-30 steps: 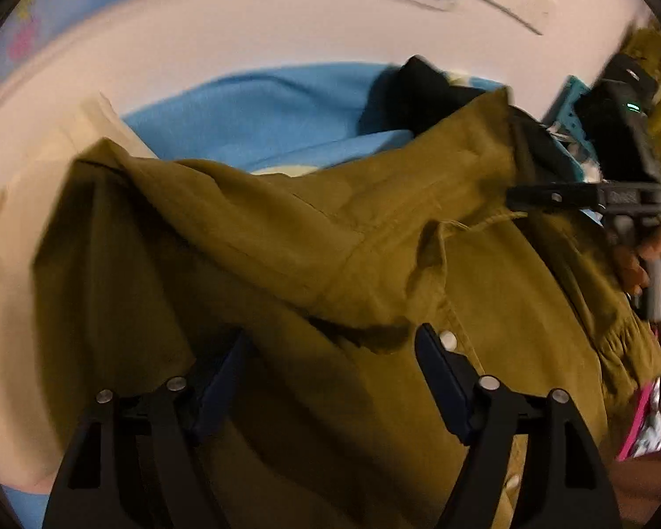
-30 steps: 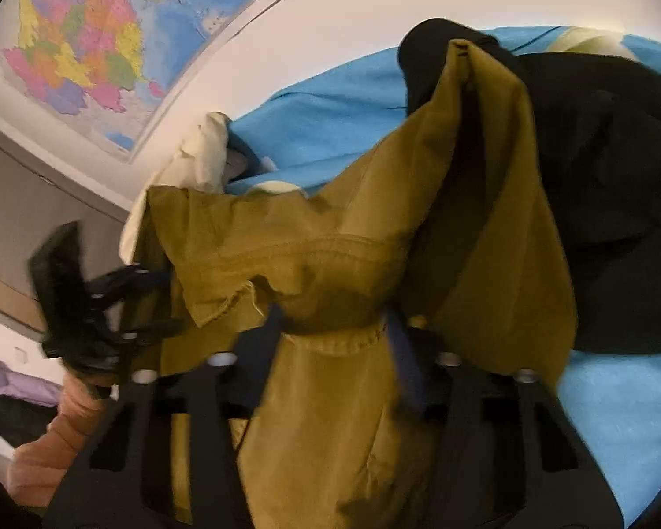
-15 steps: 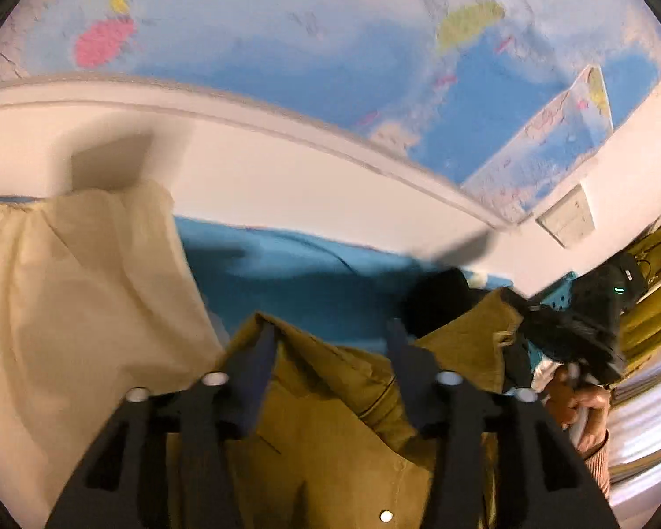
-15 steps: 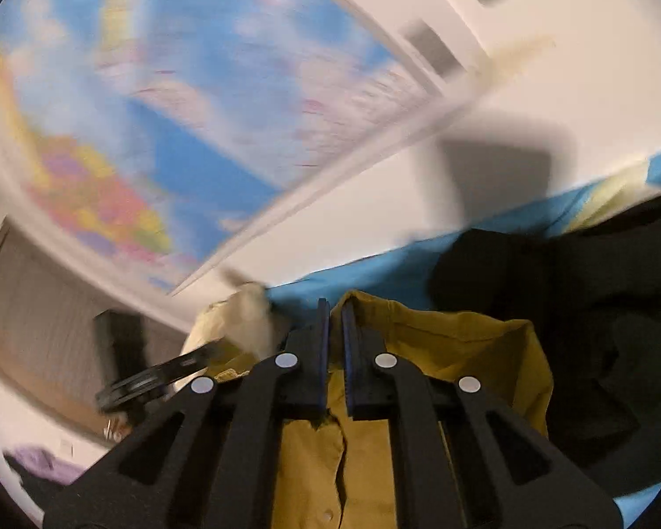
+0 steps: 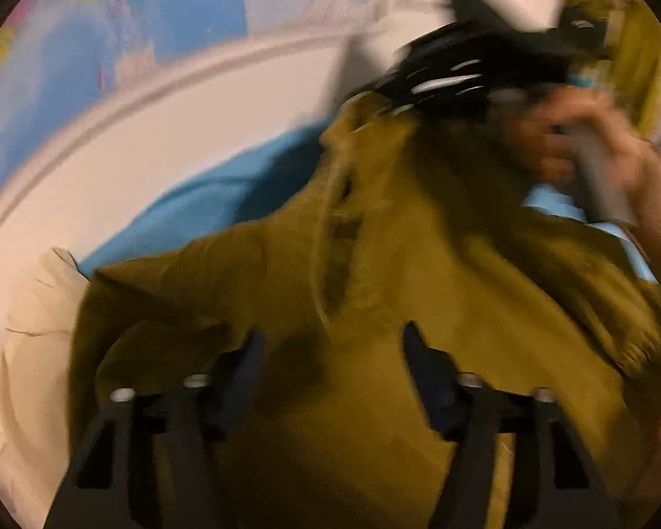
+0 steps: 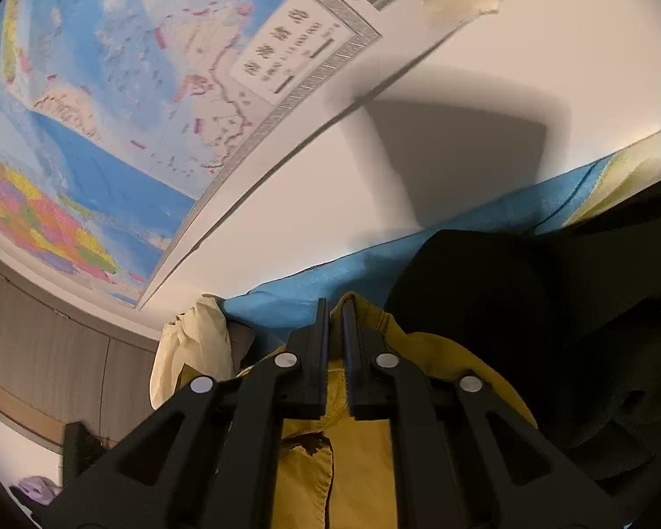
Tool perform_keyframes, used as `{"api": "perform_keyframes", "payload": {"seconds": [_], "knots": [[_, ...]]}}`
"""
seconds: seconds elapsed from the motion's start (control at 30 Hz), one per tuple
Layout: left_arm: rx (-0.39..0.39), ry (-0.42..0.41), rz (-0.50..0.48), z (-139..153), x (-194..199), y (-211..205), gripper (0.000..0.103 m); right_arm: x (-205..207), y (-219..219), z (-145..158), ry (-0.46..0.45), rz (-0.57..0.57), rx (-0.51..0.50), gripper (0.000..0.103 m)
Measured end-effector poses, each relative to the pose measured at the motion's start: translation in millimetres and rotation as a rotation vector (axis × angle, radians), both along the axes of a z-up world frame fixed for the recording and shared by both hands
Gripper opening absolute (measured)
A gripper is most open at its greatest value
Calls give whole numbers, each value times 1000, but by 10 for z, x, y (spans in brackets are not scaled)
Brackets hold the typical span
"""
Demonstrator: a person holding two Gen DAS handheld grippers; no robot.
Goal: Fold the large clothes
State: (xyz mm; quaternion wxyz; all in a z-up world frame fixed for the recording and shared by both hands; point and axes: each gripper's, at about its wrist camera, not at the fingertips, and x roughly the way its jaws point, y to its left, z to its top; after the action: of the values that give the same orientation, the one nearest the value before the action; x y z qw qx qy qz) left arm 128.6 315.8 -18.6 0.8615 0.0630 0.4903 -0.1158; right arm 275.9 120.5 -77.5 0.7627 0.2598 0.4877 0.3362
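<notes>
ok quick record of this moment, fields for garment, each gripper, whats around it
garment: olive-green shirt, bunched and lifted, not yet folded
left gripper: jaws wide open, the shirt lying between and beyond the fingers; view blurred by motion
right gripper: jaws shut on an edge of the shirt, raised toward the wall
under the shirt: blue sheet
nearby clothes: black garment to the right, cream garment to the left
background: wall map

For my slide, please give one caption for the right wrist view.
Right tool shut on olive shirt, lifted before wall map.
</notes>
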Motion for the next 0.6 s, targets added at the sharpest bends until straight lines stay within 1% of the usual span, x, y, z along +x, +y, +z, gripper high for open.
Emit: {"api": "perform_keyframes", "payload": {"seconds": [0.03, 0.07, 0.1, 0.13, 0.17, 0.2, 0.23, 0.27, 0.3, 0.33, 0.37, 0.43, 0.47, 0.5, 0.57, 0.6], "knots": [[-39, 26, 41, -24, 133, 85, 49, -58, -28, 85, -30, 5, -12, 25], [-84, 39, 104, -32, 287, 179, 49, -131, -70, 179, -67, 12, -40, 35], [-103, 35, 167, -35, 389, 270, 49, -197, -116, 249, -101, 23, -62, 50], [-128, 32, 272, -39, 515, 434, 51, -318, -189, 357, -146, 46, -96, 56], [-151, 41, 344, -67, 591, 560, 53, -465, -281, 455, -185, 67, -133, 59], [-163, 55, 372, -95, 620, 626, 54, -585, -368, 513, -211, 82, -158, 61], [-176, 71, 390, -130, 617, 683, 56, -741, -455, 566, -238, 103, -190, 70], [-178, 68, 383, -139, 573, 694, 58, -980, -577, 617, -274, 128, -245, 76], [-153, 49, 361, -112, 483, 668, 59, -1147, -611, 635, -296, 146, -281, 77], [-134, 34, 346, -75, 397, 650, 63, -1349, -691, 630, -315, 174, -318, 79], [-129, 17, 329, -23, 300, 625, 65, -1625, -778, 606, -331, 206, -368, 83], [-147, -38, 270, 154, 22, 557, 70, -2016, -863, 539, -359, 241, -452, 87], [-139, -68, 256, 224, -99, 541, 75, -2209, -882, 506, -379, 256, -490, 88], [-118, -98, 251, 284, -230, 512, 77, -2437, -861, 465, -396, 277, -525, 89], [-80, -144, 246, 411, -496, 473, 78, -2801, -848, 345, -426, 311, -594, 89], [-63, -165, 240, 451, -644, 457, 78, -2908, -871, 296, -435, 327, -615, 89]]}}
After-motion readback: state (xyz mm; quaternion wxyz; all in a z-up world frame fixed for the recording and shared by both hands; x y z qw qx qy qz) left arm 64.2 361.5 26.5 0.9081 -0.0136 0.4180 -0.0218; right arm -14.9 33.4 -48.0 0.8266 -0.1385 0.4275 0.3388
